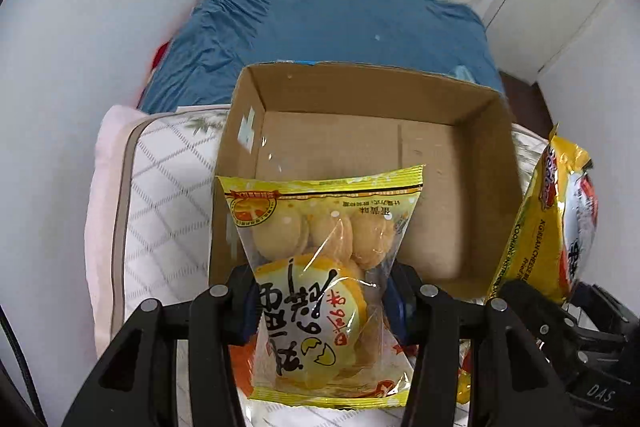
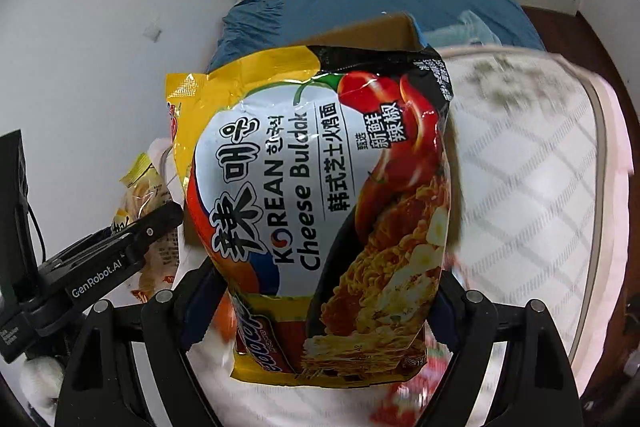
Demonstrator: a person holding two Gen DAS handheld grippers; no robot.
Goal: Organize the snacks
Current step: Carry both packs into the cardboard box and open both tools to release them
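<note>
We hold two packets above the bed [image 1: 168, 187], with the open cardboard box [image 1: 360, 163] as our landmark. Our left tongs [image 1: 320, 303] are clamped narrowly on a clear biscuit bag [image 1: 320, 267], which hangs over the box's near wall. Our right tongs [image 2: 320, 307] stand wide, gripping a yellow noodle packet [image 2: 320, 195] just beside the box's right wall. The box sits on the quilted mattress, a blue blanket [image 1: 320, 27] beyond it.

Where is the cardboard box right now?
In the left wrist view the cardboard box sits open on the quilted mattress, just beyond the egg biscuit bag held in the left claw, with the blue blanket behind it.
</note>
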